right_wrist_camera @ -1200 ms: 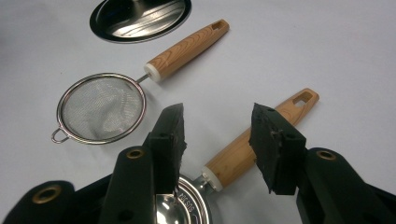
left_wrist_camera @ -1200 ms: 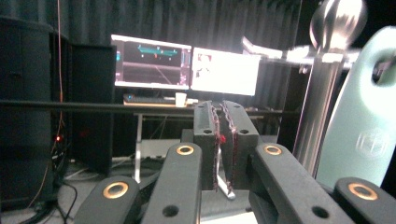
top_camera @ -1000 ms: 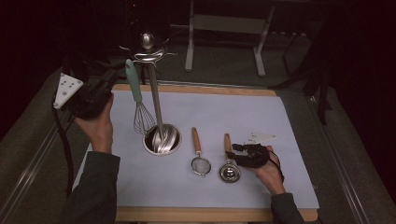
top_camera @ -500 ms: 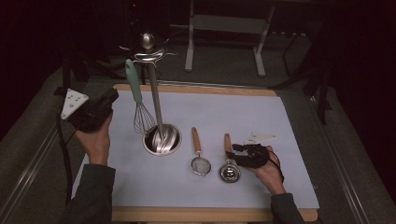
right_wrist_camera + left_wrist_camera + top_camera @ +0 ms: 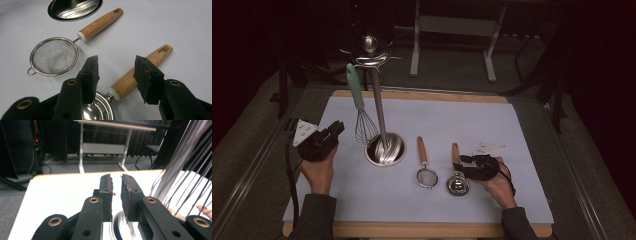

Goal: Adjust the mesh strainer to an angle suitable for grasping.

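At the left of the high view, the left gripper (image 5: 335, 129) sits low over the counter (image 5: 522, 135), held in the left hand (image 5: 318, 167), just left of the whisk (image 5: 364, 125). In the left gripper view its jaws stand almost together with only a thin slit between them, nothing in it; blurred whisk wires (image 5: 190, 177) cross the right side. The whisk leans by its mint handle against the stand (image 5: 377, 100), whose pole rises from a round steel base (image 5: 385, 149). Right of the base lies a strainer (image 5: 427, 176) with a wooden handle, then a measuring cup (image 5: 458, 184), handle pointing away. The right gripper (image 5: 463, 160), held in the right hand (image 5: 497, 182), hovers at the cup's handle (image 5: 140, 72). In the right gripper view its jaws are spread wide, one on each side of that handle, not touching it; the strainer (image 5: 53, 56) lies just left.
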